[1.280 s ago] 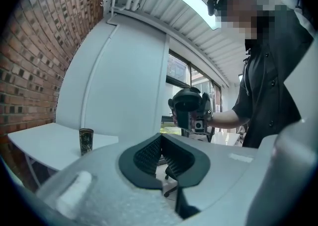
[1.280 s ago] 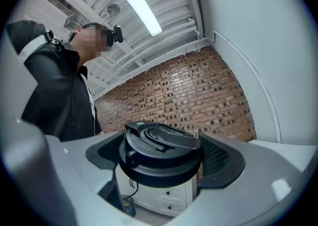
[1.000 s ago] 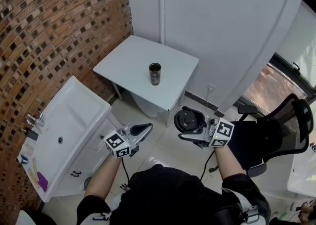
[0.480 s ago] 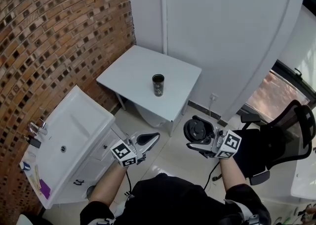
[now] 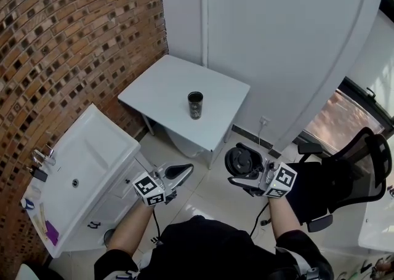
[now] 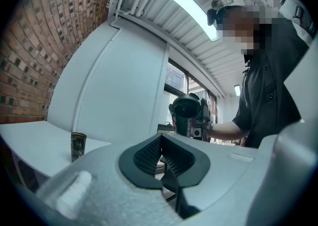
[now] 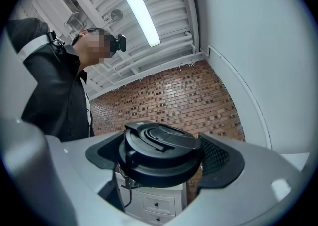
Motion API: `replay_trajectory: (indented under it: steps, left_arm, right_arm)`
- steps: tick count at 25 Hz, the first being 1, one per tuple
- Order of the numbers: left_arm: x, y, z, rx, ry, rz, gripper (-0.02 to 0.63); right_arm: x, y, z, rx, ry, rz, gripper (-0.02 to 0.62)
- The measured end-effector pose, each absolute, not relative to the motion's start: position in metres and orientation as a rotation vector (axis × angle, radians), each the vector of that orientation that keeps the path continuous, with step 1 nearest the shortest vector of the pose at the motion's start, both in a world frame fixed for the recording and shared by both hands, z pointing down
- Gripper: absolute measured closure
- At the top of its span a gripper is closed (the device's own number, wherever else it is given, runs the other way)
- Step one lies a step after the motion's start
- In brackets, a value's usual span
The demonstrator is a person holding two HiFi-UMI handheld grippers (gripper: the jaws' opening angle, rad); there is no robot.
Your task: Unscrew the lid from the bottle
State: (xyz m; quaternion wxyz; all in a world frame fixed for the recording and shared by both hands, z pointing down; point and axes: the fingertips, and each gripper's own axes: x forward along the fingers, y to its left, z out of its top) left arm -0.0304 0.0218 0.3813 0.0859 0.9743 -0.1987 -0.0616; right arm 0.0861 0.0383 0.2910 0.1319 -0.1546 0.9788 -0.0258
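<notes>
One white table point(image 5: 161, 85) stands ahead of you beside the white wall point(image 5: 277, 32). Your two grippers hang in the air off its near edge, well apart from it and from each other. Your left gripper point(image 6: 163, 159) is fully closed, and its ribbed black jaws meet with nothing between them. Your right gripper point(image 5: 241, 164) is spread fairly wide and clamped on the lid point(image 7: 160, 149), with one jaw pressing on each side of its rim. The bottle point(image 5: 195, 105) stands upright near the middle of the table, a little toward the near edge. It is a slim, dark cylinder with a pale pattern on its side, and its mouth is open. The lid is black and round, with a raised tab moulded across its top. It is off the bottle and well apart from it, out over the floor in your right gripper.
</notes>
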Motion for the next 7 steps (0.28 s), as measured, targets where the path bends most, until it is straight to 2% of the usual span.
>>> replay_trajectory:
  steps: [7]
  left_arm:
    - [-0.043, 0.016, 0.376, 2.908, -0.607, -0.158, 0.603]
  right_arm:
    - [0.084, 0.034, 0.292, -0.47, 2.826, -0.086, 0.132]
